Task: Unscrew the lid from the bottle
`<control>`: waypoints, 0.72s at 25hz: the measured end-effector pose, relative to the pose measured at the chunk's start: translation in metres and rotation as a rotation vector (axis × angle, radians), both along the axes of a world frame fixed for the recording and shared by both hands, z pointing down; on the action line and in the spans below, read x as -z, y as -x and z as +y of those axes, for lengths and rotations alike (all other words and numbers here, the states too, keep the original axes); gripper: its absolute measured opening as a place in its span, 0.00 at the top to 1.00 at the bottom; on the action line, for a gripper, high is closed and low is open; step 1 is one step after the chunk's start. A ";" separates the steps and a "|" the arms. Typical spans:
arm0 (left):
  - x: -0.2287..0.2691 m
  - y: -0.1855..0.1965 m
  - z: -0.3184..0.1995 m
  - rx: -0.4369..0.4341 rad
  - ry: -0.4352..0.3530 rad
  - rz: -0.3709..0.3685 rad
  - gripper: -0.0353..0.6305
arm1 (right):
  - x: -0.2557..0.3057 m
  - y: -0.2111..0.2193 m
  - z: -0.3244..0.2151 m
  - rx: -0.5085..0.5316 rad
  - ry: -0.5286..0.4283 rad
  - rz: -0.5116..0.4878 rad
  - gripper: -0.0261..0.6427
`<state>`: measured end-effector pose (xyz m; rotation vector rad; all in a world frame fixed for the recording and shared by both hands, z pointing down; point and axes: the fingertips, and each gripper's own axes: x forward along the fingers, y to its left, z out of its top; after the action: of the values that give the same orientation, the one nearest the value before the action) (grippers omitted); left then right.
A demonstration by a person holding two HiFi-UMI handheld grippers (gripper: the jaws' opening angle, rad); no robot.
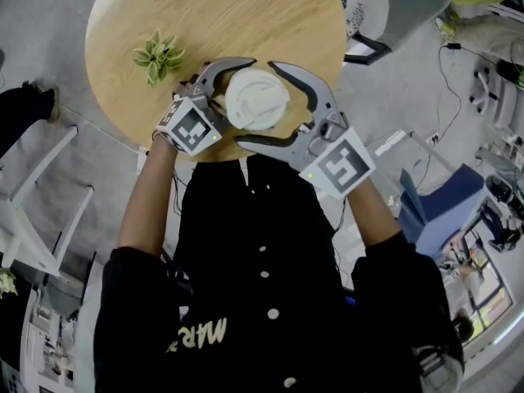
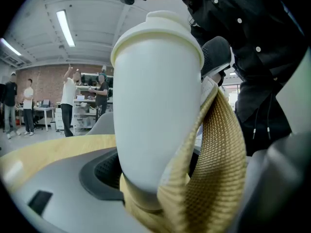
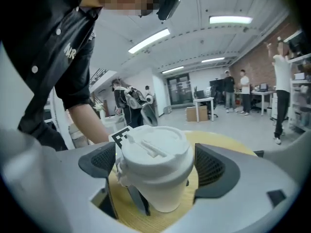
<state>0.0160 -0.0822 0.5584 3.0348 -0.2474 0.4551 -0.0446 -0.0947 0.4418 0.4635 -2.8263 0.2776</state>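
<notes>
**Figure. Lid removal from a bottle, early stage: grasp being set, no unscrewing evident.**

The white bottle [image 2: 155,106] is at the near edge of the round wooden surface [image 1: 246,15], directly in front of the person and between the two tools. Its body leans a little. No view shows whether its base rests on the wood or is held just clear of it.

The left tool [image 2: 189,178] is clenched low on the bottle's body. One jaw's dark pad lies against the white wall. On the other side a tan woven strap [image 2: 218,169] (apparently the bottle's carrying loop) lies between the wall and the jaw.

The right tool [image 3: 155,166] is spread wide around the lid [image 1: 256,98], one jaw on each side at rim height. A thin gap seems to show on both sides in the right gripper view, so this tool is judged released rather than gripping, though the margin is fine.

The lid sits fully on the bottle, level with the neck and with no visible lift or gap beneath it.

Done, by this evidence: the bottle is steadied and the second tool is aligned on the lid. Left: closing on the lid, turning it and lifting it away.

A small potted plant [image 1: 158,56] stands apart on the surface, clear of the work.
</notes>
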 end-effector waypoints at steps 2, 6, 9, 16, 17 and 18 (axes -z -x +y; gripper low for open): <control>0.000 0.000 0.000 0.000 -0.001 0.001 0.38 | -0.004 0.000 -0.002 -0.079 -0.029 0.012 0.22; -0.001 0.000 -0.001 0.000 0.000 0.001 0.38 | -0.007 -0.001 -0.003 -0.068 -0.080 0.019 0.28; -0.003 -0.002 -0.002 -0.009 -0.001 -0.003 0.38 | -0.006 0.000 0.001 0.138 -0.110 0.010 0.28; 0.003 0.000 0.005 -0.013 -0.012 -0.008 0.38 | -0.007 0.000 0.026 0.649 -0.058 0.062 0.28; 0.003 0.000 0.006 -0.012 -0.011 -0.008 0.38 | -0.008 0.000 0.026 0.650 -0.054 0.071 0.28; 0.003 0.000 0.005 -0.011 -0.009 -0.007 0.38 | -0.009 -0.001 0.025 0.637 -0.051 0.077 0.28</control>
<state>0.0162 -0.0768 0.5555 3.0456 -0.2332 0.4667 -0.0440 -0.0693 0.4506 -0.4121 -2.7321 0.0533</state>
